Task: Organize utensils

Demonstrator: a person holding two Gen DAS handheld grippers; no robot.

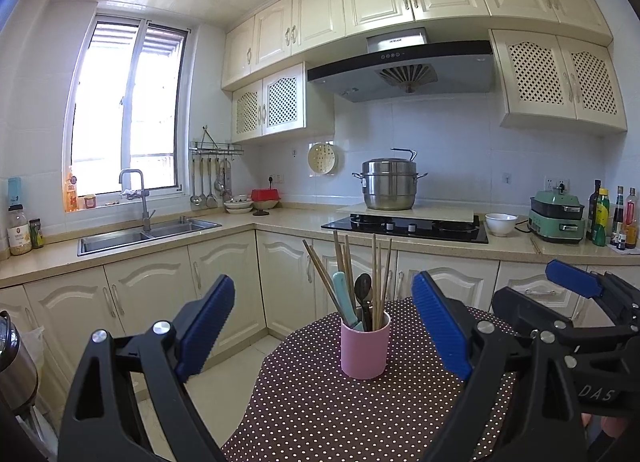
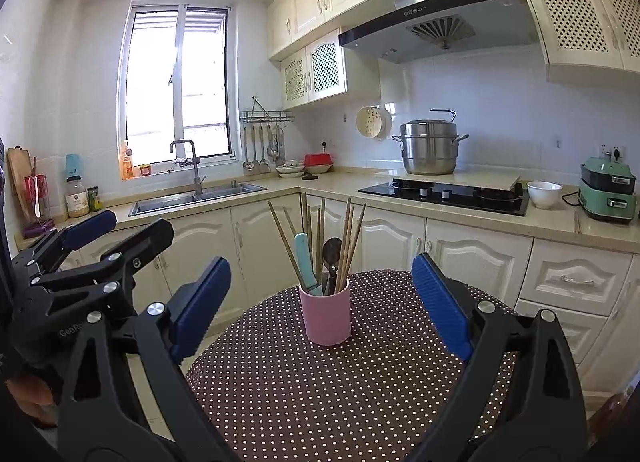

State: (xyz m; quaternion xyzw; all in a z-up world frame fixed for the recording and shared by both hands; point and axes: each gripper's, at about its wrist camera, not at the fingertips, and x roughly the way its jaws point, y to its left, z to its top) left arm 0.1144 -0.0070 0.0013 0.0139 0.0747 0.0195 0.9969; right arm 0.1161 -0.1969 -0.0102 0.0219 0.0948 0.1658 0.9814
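Observation:
A pink cup (image 1: 365, 349) (image 2: 326, 316) stands upright on a round table with a brown polka-dot cloth (image 1: 320, 414) (image 2: 320, 394). Inside it are several wooden chopsticks (image 1: 376, 270) (image 2: 350, 234), a teal-handled utensil (image 1: 345, 298) (image 2: 306, 258) and a dark spoon (image 1: 363, 288) (image 2: 332, 252). My left gripper (image 1: 324, 334) is open, nothing between its blue pads, the cup straight ahead of it. My right gripper (image 2: 320, 298) is also open and empty, facing the cup. Each gripper shows at the edge of the other's view.
Behind the table runs an L-shaped counter with a sink (image 1: 148, 236) (image 2: 196, 198), a black hob (image 1: 404, 226) (image 2: 444, 192) bearing a steel pot (image 1: 389, 184) (image 2: 430, 148), a white bowl (image 1: 501, 224) (image 2: 544, 194), a green cooker (image 1: 557, 215) and bottles (image 1: 612, 218). A steel flask (image 1: 16, 366) stands at left.

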